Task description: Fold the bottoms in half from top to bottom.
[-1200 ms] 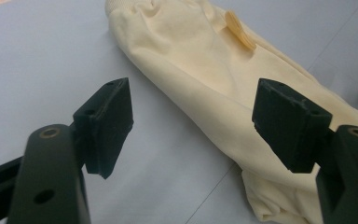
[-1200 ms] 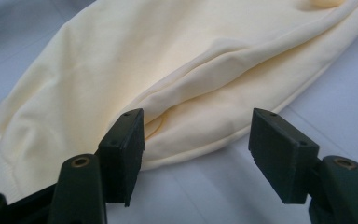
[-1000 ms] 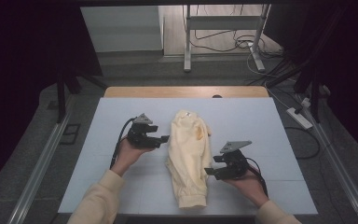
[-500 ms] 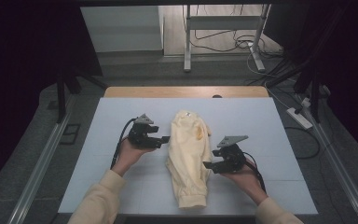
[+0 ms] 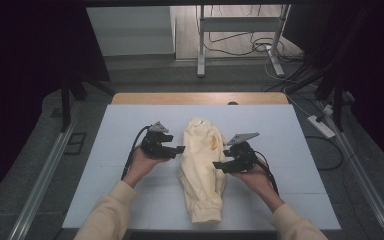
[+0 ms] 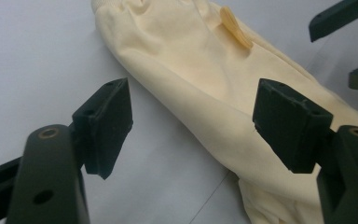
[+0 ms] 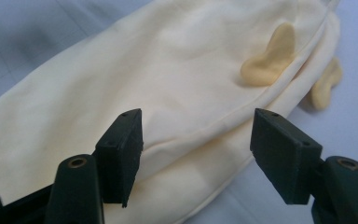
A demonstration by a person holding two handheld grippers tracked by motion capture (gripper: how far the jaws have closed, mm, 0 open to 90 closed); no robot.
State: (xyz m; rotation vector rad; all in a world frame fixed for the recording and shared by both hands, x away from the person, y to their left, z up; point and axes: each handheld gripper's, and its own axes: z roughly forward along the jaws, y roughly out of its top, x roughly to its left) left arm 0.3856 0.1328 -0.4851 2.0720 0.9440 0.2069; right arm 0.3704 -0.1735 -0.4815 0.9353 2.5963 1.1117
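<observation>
- The left tool (image 5: pixel 172 148) is held level in the person's left hand (image 5: pixel 141 165), pointing at the pale yellow folded cloth garment (image 5: pixel 202 170), jaws spread and holding nothing.
- The right tool (image 5: pixel 224 164) rests in the right hand (image 5: pixel 255 177), aimed at the garment's other edge, its jaws spread just beside the cloth.
- The garment lies lengthwise mid-desk, between the tools.
- The white desk (image 5: pixel 290 145) has a wooden far edge; beyond it are a grey floor, a metal stand and cables.

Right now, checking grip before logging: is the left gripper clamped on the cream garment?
No, the left gripper stands open, pads clear of the cream garment.
</observation>
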